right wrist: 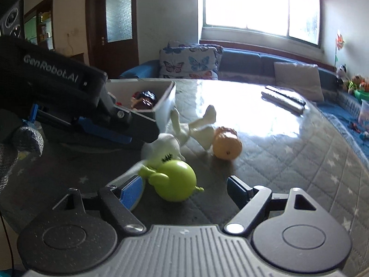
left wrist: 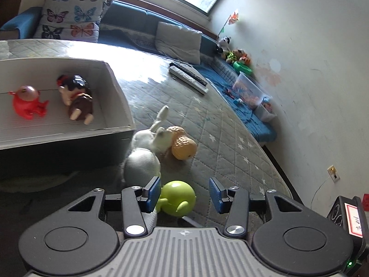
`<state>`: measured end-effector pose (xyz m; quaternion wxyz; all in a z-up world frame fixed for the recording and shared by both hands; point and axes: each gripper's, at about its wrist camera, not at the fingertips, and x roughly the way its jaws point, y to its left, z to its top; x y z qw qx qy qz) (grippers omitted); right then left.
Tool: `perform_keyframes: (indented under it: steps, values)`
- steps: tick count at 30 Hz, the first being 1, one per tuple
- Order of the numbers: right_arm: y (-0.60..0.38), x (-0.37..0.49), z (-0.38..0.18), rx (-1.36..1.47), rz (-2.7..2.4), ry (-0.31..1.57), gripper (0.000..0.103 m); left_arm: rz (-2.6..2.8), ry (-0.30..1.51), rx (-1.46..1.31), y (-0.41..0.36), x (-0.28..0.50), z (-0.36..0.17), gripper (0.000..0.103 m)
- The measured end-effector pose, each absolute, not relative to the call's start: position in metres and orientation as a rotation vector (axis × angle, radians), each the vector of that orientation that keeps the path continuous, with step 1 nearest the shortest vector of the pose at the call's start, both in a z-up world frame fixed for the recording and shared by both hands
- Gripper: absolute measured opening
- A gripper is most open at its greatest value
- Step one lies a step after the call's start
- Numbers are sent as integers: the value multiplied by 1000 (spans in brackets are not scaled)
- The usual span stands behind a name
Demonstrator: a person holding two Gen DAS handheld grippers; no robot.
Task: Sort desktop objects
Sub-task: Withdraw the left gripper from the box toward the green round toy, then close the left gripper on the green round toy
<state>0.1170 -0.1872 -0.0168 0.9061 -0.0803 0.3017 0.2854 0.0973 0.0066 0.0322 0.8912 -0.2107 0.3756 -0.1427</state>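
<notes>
Green toy (left wrist: 177, 198) below "GenRobot.AI" tool (right wrist: 143, 136)

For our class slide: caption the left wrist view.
Open left gripper hovers at a green toy; two figures lie in the white box.

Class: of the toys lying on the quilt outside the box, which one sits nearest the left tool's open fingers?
The lime-green round toy, right between the left tool fingers; the white rabbit and orange peanut lie farther off.
</notes>
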Motion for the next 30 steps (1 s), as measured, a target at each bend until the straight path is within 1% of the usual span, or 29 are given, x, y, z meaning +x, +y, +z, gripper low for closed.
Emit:
perform_keyframes:
  steps: [6,8,11,14,18,20,21,30]
  values:
    - [-190,120,-23,-138,590,645,81,-298,805,-434,-2,109,25,48]
    - [-190,121,-25,-124,591,655,77,-295,813,-434,-4,113,22,49]
    - [-190,124,-28,-108,593,668,77,-289,826,-435,-6,118,19,49]
    - [-189,126,-31,-98,593,676,72,-283,844,-435,-8,123,13,49]
    - [-188,129,-33,-83,592,684,71,-277,871,-444,-8,128,5,48]
    - [-188,130,-34,-76,594,690,69,-275,887,-445,-10,130,1,48]
    - [-188,131,-35,-75,595,692,66,-274,895,-444,-11,131,-2,48]
    - [-195,132,-36,-55,606,694,66,-280,921,-478,-10,134,-6,48]
